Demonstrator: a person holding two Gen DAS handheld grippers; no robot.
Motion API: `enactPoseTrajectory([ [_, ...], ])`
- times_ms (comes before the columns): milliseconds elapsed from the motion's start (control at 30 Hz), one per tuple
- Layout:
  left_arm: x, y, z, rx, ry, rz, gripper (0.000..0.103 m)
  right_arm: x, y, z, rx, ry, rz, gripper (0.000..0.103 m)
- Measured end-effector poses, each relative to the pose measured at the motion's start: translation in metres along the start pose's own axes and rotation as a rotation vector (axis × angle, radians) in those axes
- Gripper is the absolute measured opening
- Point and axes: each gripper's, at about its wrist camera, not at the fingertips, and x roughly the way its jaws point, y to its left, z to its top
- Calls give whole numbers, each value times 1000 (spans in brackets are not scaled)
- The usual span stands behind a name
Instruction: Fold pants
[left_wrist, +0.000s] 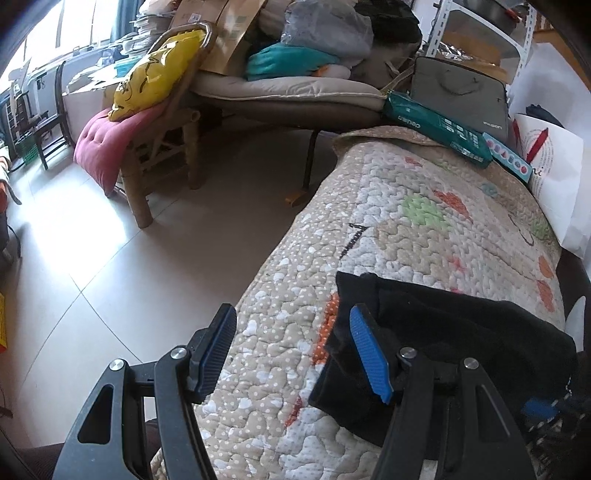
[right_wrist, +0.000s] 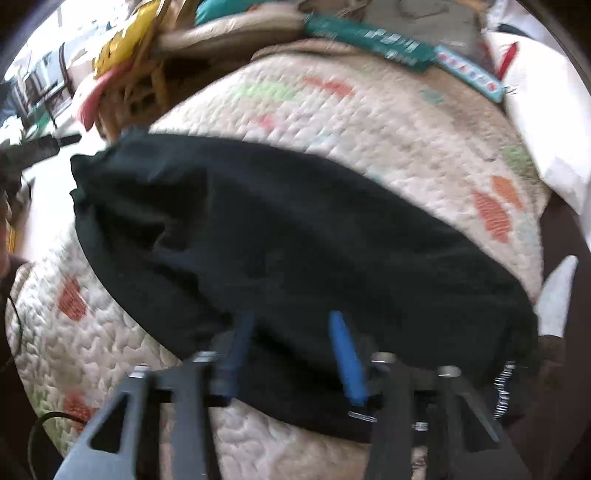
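Cluttered room aside, the quilt serves as folding surface, and the black pants lie across it at lower frame, both the left gripper and right gripper spread wide, grasping nothing, probably to seize its edge.

Pale floor tiles catch bright light from the window at left. A wooden chair holds a pink cushion beside a cluttered cot.
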Motion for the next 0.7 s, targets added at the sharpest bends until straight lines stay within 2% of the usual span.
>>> enactPoseTrajectory([
  [67, 0, 10, 4, -34, -3, 24, 63, 10, 5, -5, -20, 40, 7, 23],
  [200, -1, 35, 12, -134, 9, 57, 63, 7, 12, -8, -32, 94, -39, 22],
  [267, -1, 45, 15, -181, 11, 57, 63, -2, 19, -3, -34, 69, -20, 23],
  [333, -4, 49, 16, -193, 1, 71, 63, -11, 34, 10, -58, 10, 42, 33],
  [400, -5, 50, 17, -192, -7, 79, 63, -16, 58, 26, -93, -50, 105, 52],
  [467, -7, 51, 17, -197, -12, 74, 63, -13, 84, 42, -145, -100, 156, 52],
  [567, -8, 56, 18, -209, -16, 73, 63, -3, 125, 63, -229, -137, 180, 52],
  [633, -8, 59, 19, -218, -16, 74, 63, 5, 147, 72, -290, -153, 162, 52],
  [700, -8, 61, 20, -228, -11, 65, 63, 21, 165, 76, -367, -134, 104, 50],
])
